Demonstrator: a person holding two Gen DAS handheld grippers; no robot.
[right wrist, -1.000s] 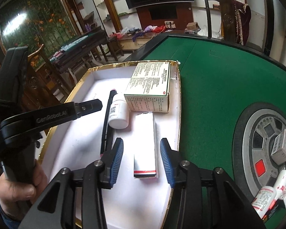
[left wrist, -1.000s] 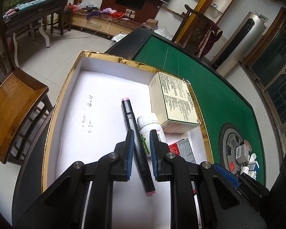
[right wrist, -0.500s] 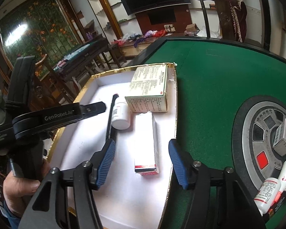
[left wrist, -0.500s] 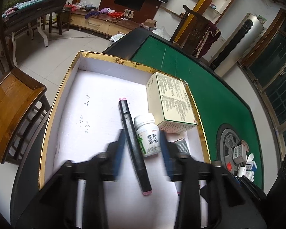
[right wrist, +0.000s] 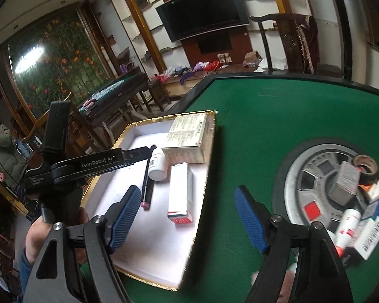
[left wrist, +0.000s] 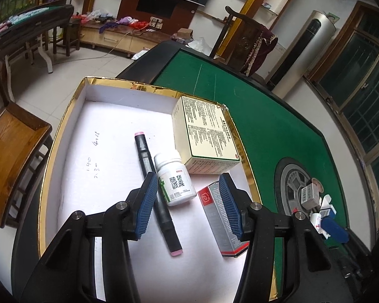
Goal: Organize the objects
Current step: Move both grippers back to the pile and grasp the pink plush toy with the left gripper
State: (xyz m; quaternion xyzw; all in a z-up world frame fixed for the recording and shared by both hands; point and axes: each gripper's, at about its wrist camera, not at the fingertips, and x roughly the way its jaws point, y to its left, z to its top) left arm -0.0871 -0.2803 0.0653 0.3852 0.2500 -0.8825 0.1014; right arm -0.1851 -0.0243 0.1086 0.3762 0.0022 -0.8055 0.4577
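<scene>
Green felt covered the desk [right wrist: 278,116], where a gold-rimmed tray [left wrist: 63,136] sat at its edge. Four things already lay in the tray: a black marker [left wrist: 154,192], a white pill bottle [left wrist: 175,179], a cream box [left wrist: 204,136] and a red-and-silver carton [left wrist: 221,223]. The left claw [left wrist: 189,204] hung over the marker and bottle, its jaws opening and pressing on nothing. The right claw [right wrist: 189,217] was also opening, with nothing between its pads. Several boxes and bottles [right wrist: 353,217] remained on the desk's grey centre disc, so the sorting looked roughly half done.
</scene>
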